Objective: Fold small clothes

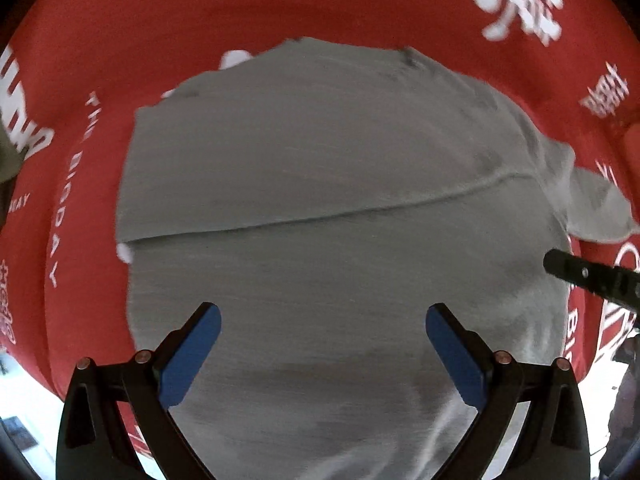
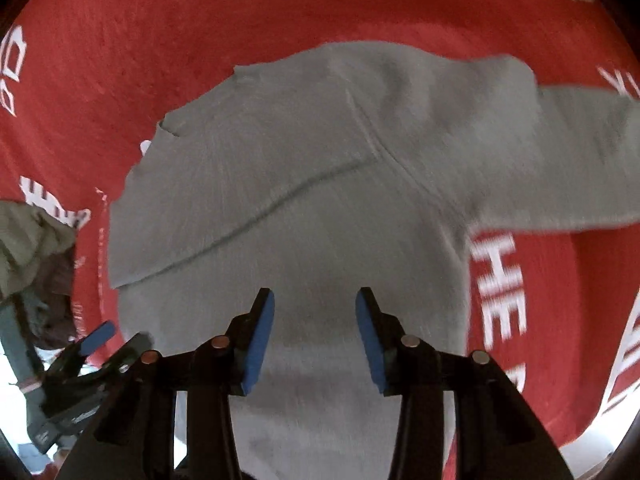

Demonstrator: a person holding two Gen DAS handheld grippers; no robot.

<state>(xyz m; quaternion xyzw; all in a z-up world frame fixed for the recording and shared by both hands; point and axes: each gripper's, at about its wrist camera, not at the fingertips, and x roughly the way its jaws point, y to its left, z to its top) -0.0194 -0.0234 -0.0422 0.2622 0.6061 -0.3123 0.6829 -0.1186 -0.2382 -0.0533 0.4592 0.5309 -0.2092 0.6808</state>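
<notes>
Grey garment (image 1: 320, 184), one sleeve folded across, on red surface (image 1: 280, 8); both tools (image 1: 323, 330) (image 2: 315, 322) apart, empty: next, grip the right sleeve (image 2: 568, 152) near its cuff.

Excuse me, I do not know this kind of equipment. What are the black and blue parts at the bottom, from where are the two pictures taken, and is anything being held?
Each picture comes from a camera on a hand-held gripper, looking along its two fingers. The left gripper and right gripper have black arms with blue pads. Both stand open above a grey garment, holding nothing. The garment lies on a red cloth with white lettering, one sleeve already folded across it, the other sleeve stretched out.
</notes>
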